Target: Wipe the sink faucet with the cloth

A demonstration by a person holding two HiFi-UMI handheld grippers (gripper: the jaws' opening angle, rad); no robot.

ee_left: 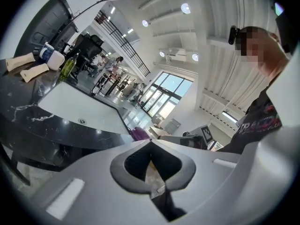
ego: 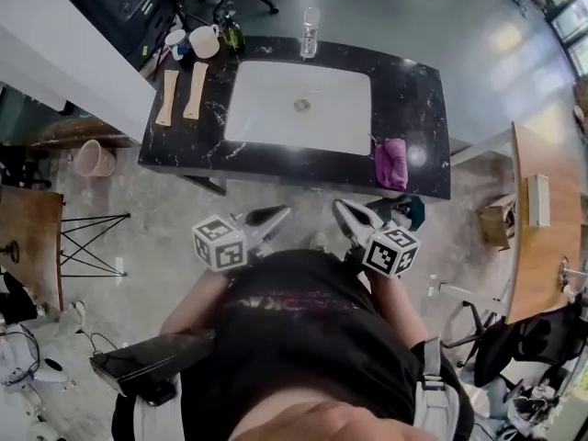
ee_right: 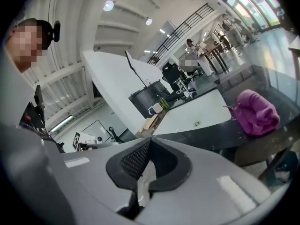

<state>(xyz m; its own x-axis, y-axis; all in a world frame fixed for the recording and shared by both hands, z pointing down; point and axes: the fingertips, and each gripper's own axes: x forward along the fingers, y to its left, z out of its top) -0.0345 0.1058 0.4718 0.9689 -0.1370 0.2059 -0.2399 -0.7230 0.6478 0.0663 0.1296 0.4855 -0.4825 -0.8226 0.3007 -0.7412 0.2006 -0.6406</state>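
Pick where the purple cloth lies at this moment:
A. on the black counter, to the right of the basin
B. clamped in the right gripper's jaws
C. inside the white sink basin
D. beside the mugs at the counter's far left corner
A: the purple cloth lies on the black counter to the right of the white basin, while the right gripper is shut on nothing, back near the person's body.
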